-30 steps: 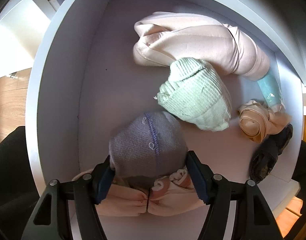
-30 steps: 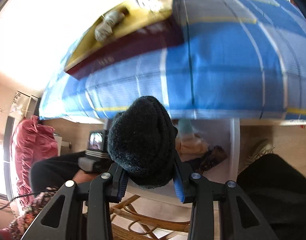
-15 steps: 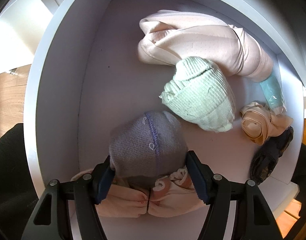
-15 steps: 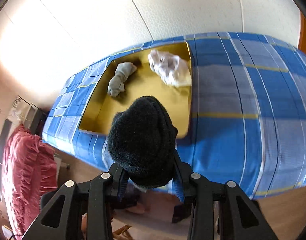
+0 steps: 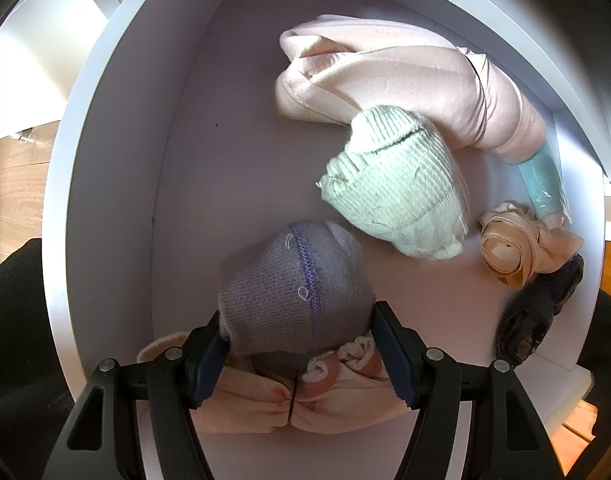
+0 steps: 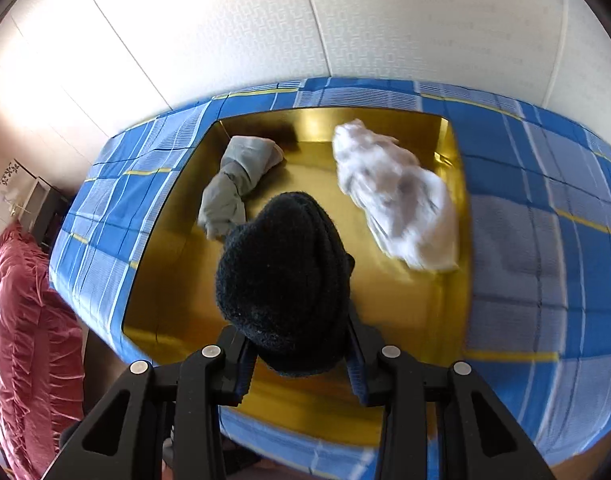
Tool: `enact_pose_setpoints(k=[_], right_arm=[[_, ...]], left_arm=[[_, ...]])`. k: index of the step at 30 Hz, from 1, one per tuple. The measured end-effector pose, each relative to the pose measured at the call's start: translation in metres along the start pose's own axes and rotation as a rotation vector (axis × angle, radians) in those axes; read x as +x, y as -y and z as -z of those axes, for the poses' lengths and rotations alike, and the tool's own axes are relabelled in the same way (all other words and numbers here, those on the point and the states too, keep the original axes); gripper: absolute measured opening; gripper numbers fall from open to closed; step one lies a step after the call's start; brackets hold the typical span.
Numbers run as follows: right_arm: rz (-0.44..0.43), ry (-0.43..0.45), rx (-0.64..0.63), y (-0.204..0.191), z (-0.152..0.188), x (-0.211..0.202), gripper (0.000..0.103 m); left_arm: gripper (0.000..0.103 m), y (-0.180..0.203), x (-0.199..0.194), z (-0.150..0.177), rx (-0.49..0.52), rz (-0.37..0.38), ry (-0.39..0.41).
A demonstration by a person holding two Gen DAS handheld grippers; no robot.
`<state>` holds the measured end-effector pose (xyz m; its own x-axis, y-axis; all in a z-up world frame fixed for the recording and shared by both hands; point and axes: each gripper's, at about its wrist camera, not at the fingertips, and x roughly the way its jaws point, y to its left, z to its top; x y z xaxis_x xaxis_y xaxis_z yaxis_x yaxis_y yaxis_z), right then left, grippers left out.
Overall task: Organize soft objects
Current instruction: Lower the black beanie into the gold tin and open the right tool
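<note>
My left tongs [image 5: 299,350] pinch a grey sock [image 5: 293,296] over the white drawer [image 5: 105,160] — beside a mint sock [image 5: 397,196]. My right tongs [image 6: 299,354] grip a black sock [image 6: 283,280] above the gold tray [image 6: 405,320] on the bed [image 6: 545,260].

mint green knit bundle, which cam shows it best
The left wrist view. The mint green knit bundle lies in full sight on the white drawer floor, against the pink fabric roll. The right wrist view shows none of it, only the gold box on the blue checked bed.
</note>
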<state>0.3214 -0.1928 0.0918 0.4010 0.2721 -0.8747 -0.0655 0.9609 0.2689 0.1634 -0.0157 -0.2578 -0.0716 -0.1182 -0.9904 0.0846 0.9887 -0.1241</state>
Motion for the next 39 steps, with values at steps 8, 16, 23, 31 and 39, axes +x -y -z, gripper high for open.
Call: enact_pose_setpoints(k=[8, 16, 23, 31, 39], right_arm=[[0.052, -0.032, -0.040, -0.021, -0.045, 0.046, 0.038], [0.096, -0.044, -0.041, -0.025, -0.078, 0.081, 0.038], [0.161, -0.028, -0.021, -0.018, -0.095, 0.096, 0.040], [0.179, -0.028, 0.003, -0.012, -0.099, 0.101, 0.043], [0.172, 0.108, -0.013, -0.015, -0.109, 0.063, 0.044]], left_arm=[[0.069, -0.004, 0.003, -0.002, -0.012, 0.011, -0.003], [0.069, -0.008, 0.005, 0.000, -0.020, 0.018, -0.003], [0.069, -0.007, 0.006, 0.000, -0.025, 0.021, -0.002], [0.069, -0.006, 0.006, -0.001, -0.025, 0.020, -0.002], [0.069, -0.006, 0.005, -0.001, -0.025, 0.019, -0.003]])
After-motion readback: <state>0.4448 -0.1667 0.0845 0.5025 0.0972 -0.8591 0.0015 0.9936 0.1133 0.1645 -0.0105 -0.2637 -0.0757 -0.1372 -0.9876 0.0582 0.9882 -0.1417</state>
